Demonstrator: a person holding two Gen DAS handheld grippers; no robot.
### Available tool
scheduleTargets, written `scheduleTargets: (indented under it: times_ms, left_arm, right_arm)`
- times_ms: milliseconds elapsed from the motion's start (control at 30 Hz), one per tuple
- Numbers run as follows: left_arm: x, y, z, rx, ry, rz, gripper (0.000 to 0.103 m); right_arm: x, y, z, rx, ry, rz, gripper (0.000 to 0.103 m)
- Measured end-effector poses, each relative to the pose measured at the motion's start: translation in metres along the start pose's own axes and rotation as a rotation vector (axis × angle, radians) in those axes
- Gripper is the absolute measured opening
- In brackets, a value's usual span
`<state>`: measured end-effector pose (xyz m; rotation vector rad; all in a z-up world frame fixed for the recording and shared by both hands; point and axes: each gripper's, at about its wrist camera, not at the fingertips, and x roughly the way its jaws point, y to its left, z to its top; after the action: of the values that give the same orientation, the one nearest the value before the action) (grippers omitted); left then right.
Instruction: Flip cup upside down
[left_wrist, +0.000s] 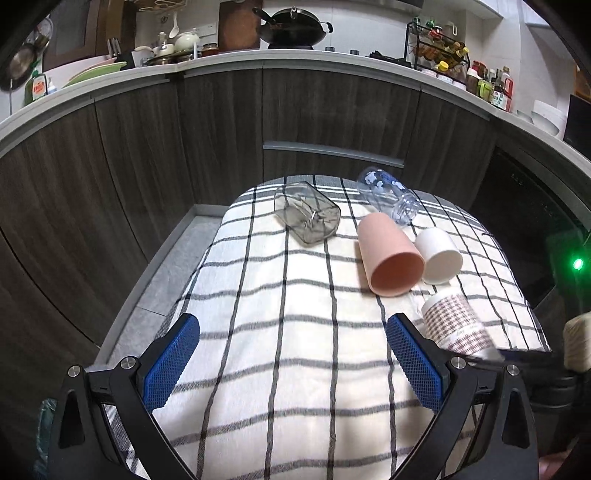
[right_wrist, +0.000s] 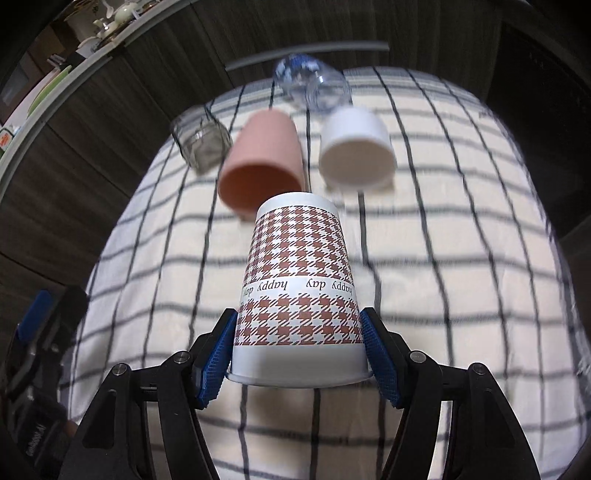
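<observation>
Cup (right_wrist: 299, 284), houndstooth paper, hung inverted above the checked cloth (right_wrist: 461, 295), the right gripper (right_wrist: 299, 354) clamping it near the rim, likely so the rim could land flat. Left gripper (left_wrist: 291, 365) waited wide and empty, clear of the pink cup (left_wrist: 391, 254).

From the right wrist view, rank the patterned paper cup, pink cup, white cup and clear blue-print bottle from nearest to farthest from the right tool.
1. Patterned paper cup: clamped in the right tool, centre.
2. Pink cup: on its side, left of centre.
3. White cup: on its side, right of centre; nearly level with pink, too close to call.
4. Clear blue-print bottle: lying at the far edge.
</observation>
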<state>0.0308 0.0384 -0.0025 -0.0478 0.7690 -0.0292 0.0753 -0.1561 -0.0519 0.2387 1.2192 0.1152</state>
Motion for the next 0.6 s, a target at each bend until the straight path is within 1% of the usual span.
scheduleTargets:
  times_ms: [133,167,267,433,500,600]
  left_arm:
    - [0.002,-0.003,-0.009,0.018,0.000,0.002,0.103]
    - [0.002,-0.004,-0.009,0.021,0.000,-0.002,0.103]
    - [0.004,-0.007,-0.009,0.033,0.000,-0.008,0.103]
    - [0.006,-0.009,-0.009,0.043,0.002,-0.017,0.103]
    - [0.007,-0.010,-0.009,0.044,0.006,-0.020,0.103]
    - [0.007,-0.011,-0.007,0.051,0.012,-0.021,0.103]
  right_arm:
    - [0.014,-0.010,-0.014,0.038,0.021,0.012,0.066]
    - [0.018,-0.013,-0.017,0.048,0.027,0.017,0.068]
    - [0.018,-0.014,-0.019,0.041,0.004,0.028,0.068]
    - [0.016,-0.013,-0.019,0.047,0.004,0.045,0.068]
    - [0.014,-0.015,-0.018,0.059,0.000,0.057,0.072]
    - [0.006,-0.018,-0.018,0.058,-0.016,0.061,0.073]
